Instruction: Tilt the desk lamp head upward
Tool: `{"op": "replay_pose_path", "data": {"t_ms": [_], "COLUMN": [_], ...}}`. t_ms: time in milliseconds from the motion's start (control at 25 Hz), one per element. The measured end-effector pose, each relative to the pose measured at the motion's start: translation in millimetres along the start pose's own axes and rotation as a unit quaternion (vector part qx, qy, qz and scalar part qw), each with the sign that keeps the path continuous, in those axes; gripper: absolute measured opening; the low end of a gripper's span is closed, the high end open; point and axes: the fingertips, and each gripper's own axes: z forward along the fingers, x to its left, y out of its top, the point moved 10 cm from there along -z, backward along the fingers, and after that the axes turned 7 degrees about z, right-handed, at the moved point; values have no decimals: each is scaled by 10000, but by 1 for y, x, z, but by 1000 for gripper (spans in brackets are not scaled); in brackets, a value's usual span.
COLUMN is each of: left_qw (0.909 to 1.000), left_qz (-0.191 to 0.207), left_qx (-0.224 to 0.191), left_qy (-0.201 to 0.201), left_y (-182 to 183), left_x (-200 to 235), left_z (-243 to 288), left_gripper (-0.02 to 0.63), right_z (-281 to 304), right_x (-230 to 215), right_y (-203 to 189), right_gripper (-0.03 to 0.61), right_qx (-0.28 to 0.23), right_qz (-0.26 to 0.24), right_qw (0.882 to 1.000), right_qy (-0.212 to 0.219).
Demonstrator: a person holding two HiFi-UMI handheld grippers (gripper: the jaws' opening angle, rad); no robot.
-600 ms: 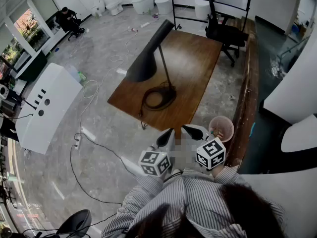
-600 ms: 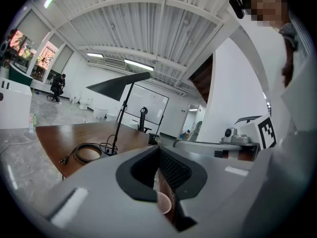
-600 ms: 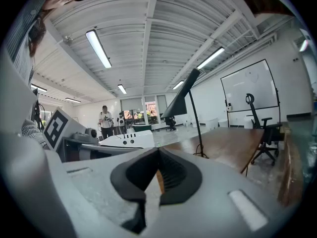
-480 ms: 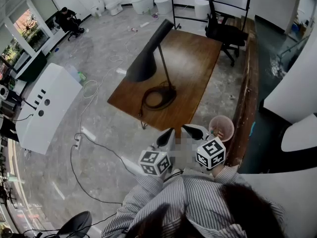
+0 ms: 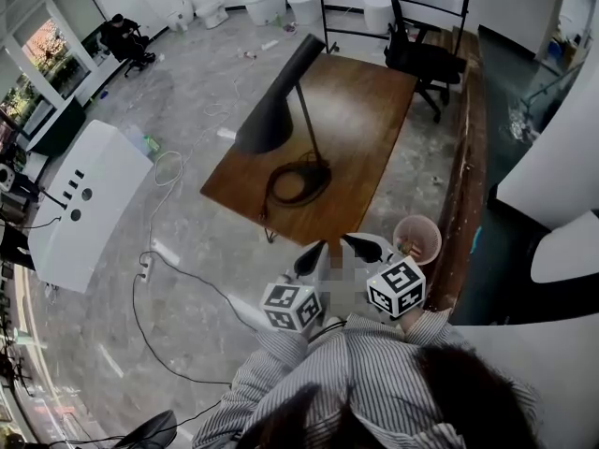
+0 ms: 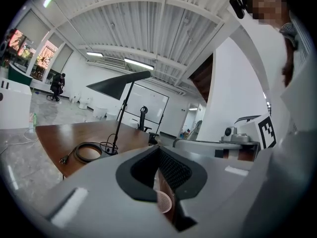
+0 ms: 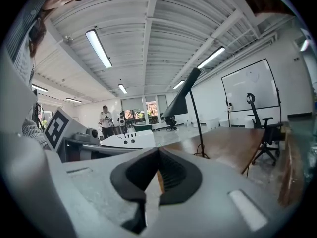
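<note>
Left gripper and right gripper: jaws pressed together, nothing between, both drawn in close to the chest. Well ahead and slightly left of them, on the wooden table: desk lamp head, a smooth matte black cone. Slants along its long axis from the hinge atop the thin straight stem down to a wide mouth on the left. Probably nearer the left gripper. Calls for a long reach forward first. Coiled cord at the base; pink cup just right of the right gripper.
</note>
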Motion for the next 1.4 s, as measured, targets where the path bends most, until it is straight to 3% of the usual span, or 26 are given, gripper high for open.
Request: {"op": "replay_pose_path", "data": {"t_ms": [360, 960, 1400], "left_qw": [9996, 9984, 9977], "left_qz": [-102, -296, -287], "left_qx": [-137, -411, -565], "left_qy": [218, 239, 243], "left_y": [2, 7, 33], "left_x": [7, 9, 79], "left_z": [12, 59, 94], "left_gripper": [2, 2, 3], "right_z": [4, 19, 88], "right_x": [-14, -58, -98], "right_y": [9, 26, 45], "right_gripper": [2, 2, 3], "right_qx": [-410, -615, -625], "right_qz": [-121, -383, -484], "right_qw": [9989, 9971, 9969], "right_qy": [173, 222, 60]}}
